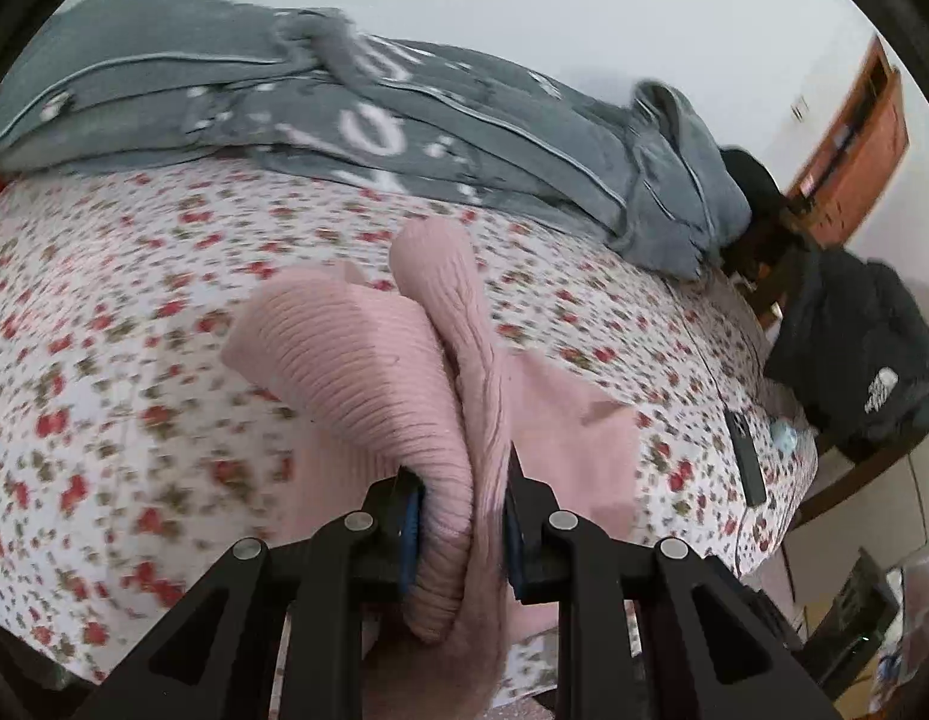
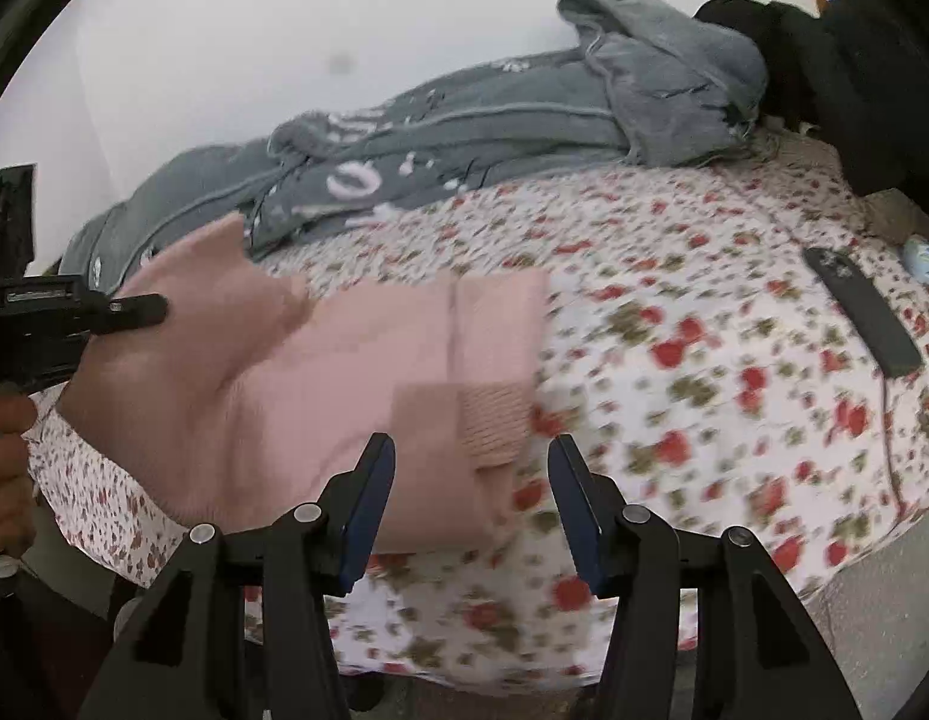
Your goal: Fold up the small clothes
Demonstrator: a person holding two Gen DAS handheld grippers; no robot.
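Sweater (image 1: 368,354) is mid-fold, bunched in the clamped left claw (image 1: 458,516) above the bed (image 1: 134,312); right claw (image 2: 471,480), apart and empty, should grasp the near hem.

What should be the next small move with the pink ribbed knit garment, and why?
Probably close the right gripper on the pink ribbed knit garment: its jaws stand open and empty at the hem, while the left gripper already pinches a bunched fold.

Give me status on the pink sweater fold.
Done: little; the pink sweater lies partly doubled on the floral sheet. In hand: the left claw pinches a bunched ribbed edge; the right claw is open and holds nothing. Left: the actual folds and flattening.
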